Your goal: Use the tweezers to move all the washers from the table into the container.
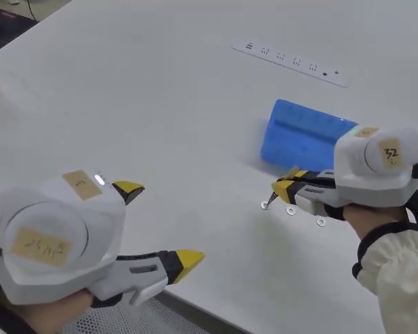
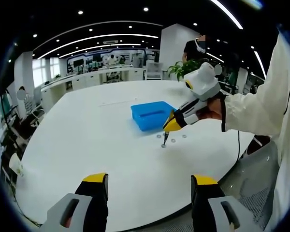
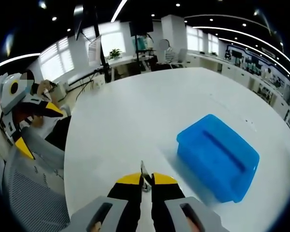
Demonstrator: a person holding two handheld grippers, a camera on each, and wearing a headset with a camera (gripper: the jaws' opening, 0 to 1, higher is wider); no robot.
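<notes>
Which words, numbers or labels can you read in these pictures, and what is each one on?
"32": yellow sticker on the right gripper.
Too blurred to read: the handwritten label and the top label on the left gripper.
Too small to read: the second label on the right gripper.
No readable words: the power strip shows only socket marks.

A large white desk (image 1: 160, 125) with a rounded edge stands in an open office. A dark ceiling (image 2: 116, 12) carries curved light strips (image 2: 101, 39) and small spotlights. Bright windows (image 3: 63, 60) line one far wall; a white column (image 2: 176, 46) and a potted plant (image 2: 182, 68) stand beyond the desk.
</notes>
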